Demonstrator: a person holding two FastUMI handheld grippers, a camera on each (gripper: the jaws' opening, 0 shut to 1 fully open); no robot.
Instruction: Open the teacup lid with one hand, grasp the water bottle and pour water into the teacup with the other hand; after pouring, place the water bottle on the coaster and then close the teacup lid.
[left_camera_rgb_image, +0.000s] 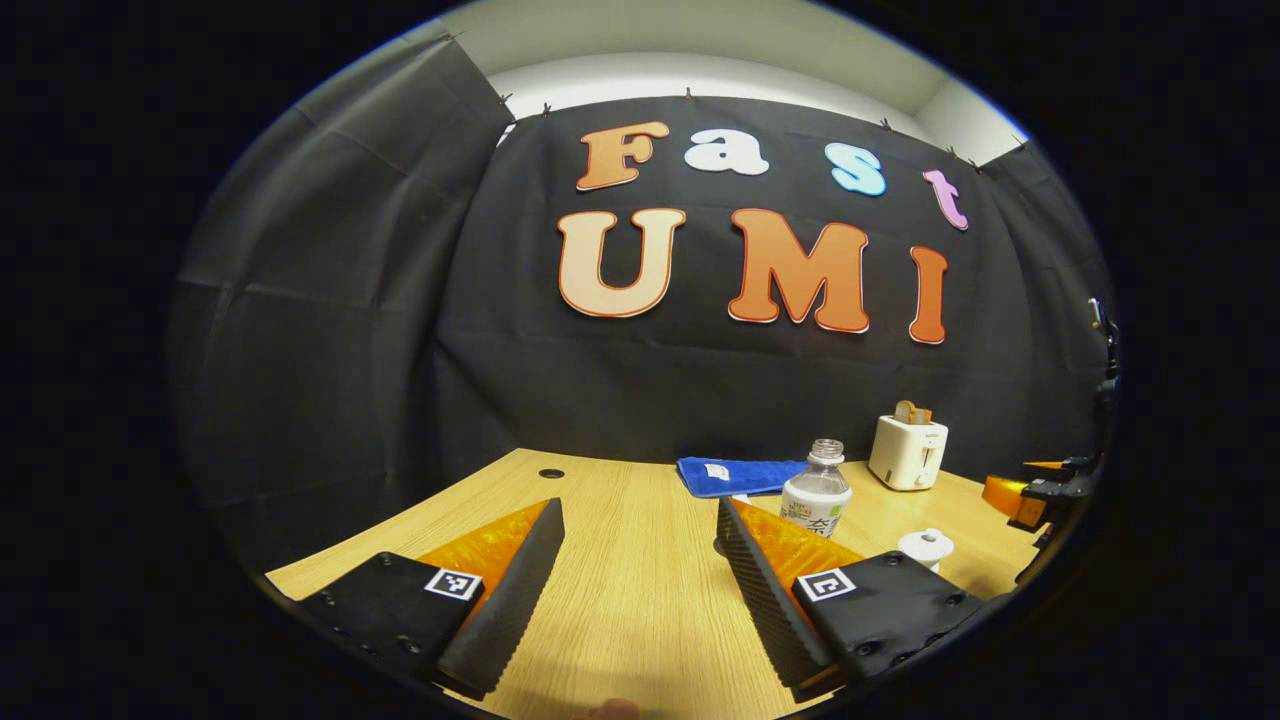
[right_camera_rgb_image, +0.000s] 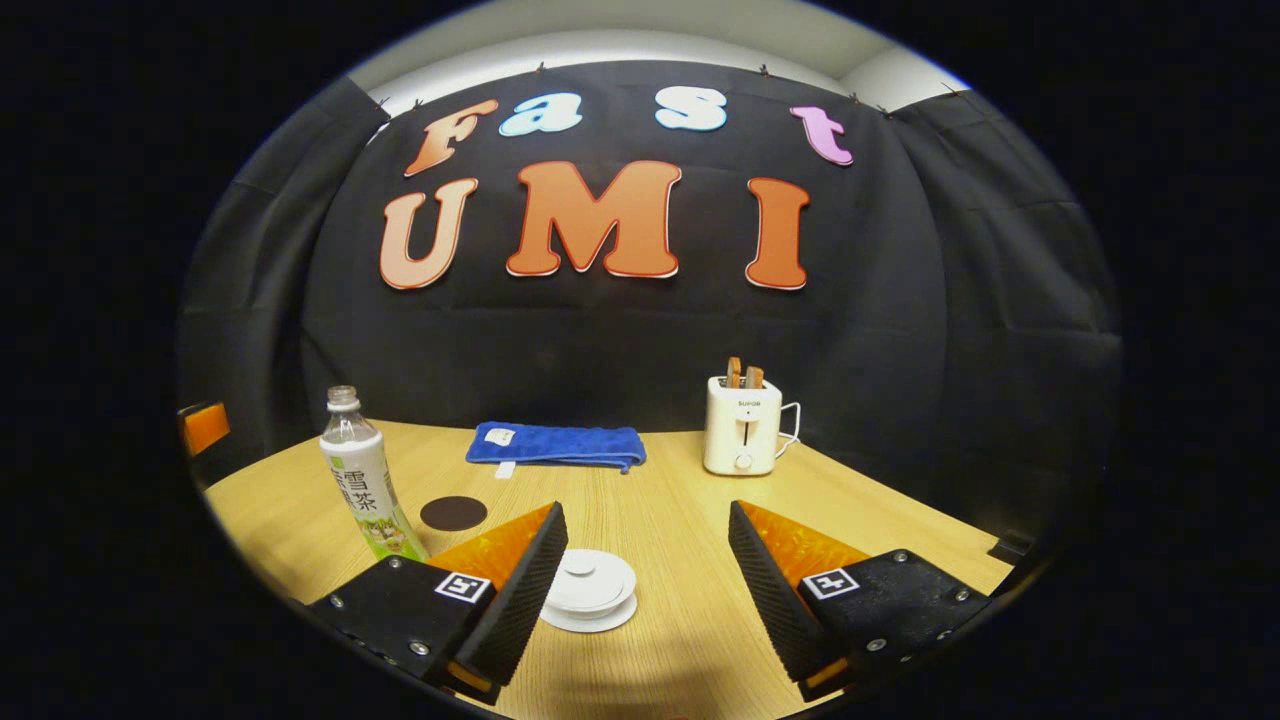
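While both the left gripper (left_camera_rgb_image: 640, 580) and the right gripper (right_camera_rgb_image: 640, 585) stand wide and empty, the teacup (right_camera_rgb_image: 588, 592) near the right fingers looks fragile, best taken by its small lid knob (right_camera_rgb_image: 579, 565), and the uncapped bottle (right_camera_rgb_image: 365, 478) beside the coaster (right_camera_rgb_image: 453, 513) by its light, slippery body.

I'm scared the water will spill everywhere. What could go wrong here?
1. The water bottle has no cap on and stands tall and narrow, so a clumsy grab by the open left gripper could tip it and spill.
2. The lid is still on the teacup; its small knob might slip from the open right gripper.
3. The coaster is small, so the bottle could land half off it and wobble.
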